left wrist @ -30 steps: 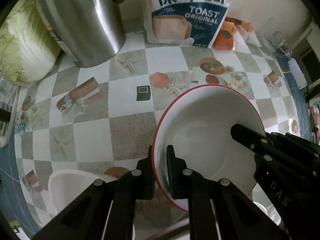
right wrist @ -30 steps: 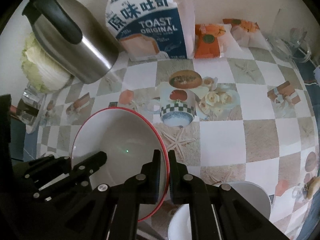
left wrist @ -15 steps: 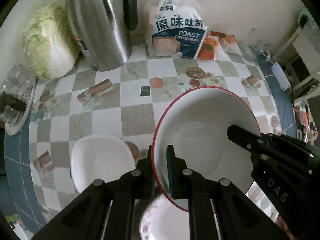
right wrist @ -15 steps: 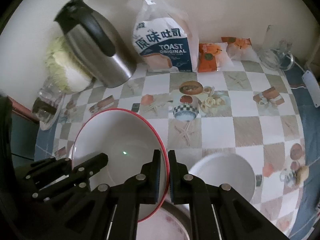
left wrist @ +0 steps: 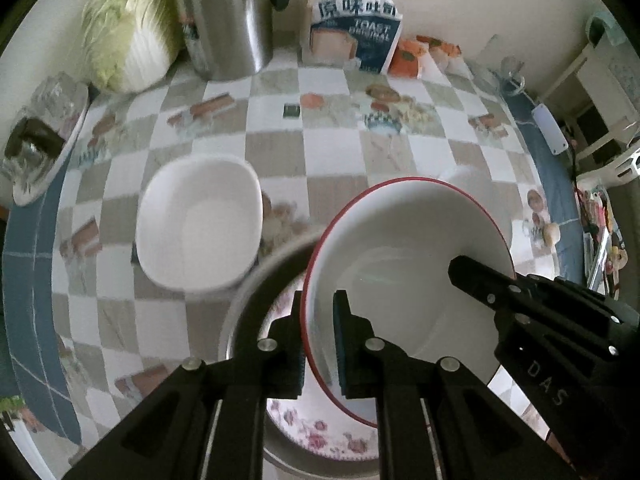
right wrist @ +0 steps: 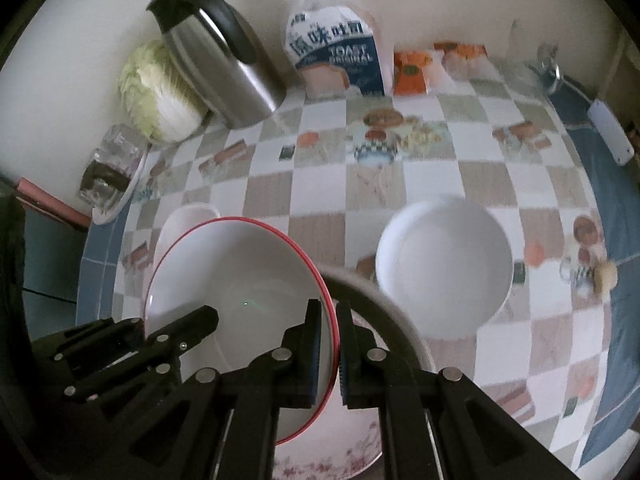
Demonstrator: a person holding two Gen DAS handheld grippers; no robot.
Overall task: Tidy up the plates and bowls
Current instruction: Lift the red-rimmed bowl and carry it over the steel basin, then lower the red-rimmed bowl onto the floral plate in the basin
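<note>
A white bowl with a red rim [left wrist: 408, 276] [right wrist: 236, 292] hangs above the table, held from both sides. My left gripper [left wrist: 318, 336] is shut on its left rim; my right gripper [right wrist: 330, 346] is shut on its right rim. Under the bowl lies a flowered plate [left wrist: 312, 436] [right wrist: 320, 456] with a grey rim. A squarish white bowl [left wrist: 200, 220] [right wrist: 188, 216] sits on the table to the left, partly hidden in the right wrist view. A round white bowl [right wrist: 444, 272] [left wrist: 468, 176] sits to the right, mostly hidden in the left wrist view.
On the checked tablecloth [left wrist: 276, 152] at the back stand a steel kettle [left wrist: 228, 12], a cabbage [left wrist: 124, 28], a toast bag [left wrist: 356, 36] and orange packets [right wrist: 412, 72]. A plate with a glass jar [left wrist: 40, 136] sits at the left edge, glassware [right wrist: 540, 64] at the back right.
Both grippers have risen and drawn back with the red-rimmed bowl. The two white bowls and the flowered plate have come into view below it.
</note>
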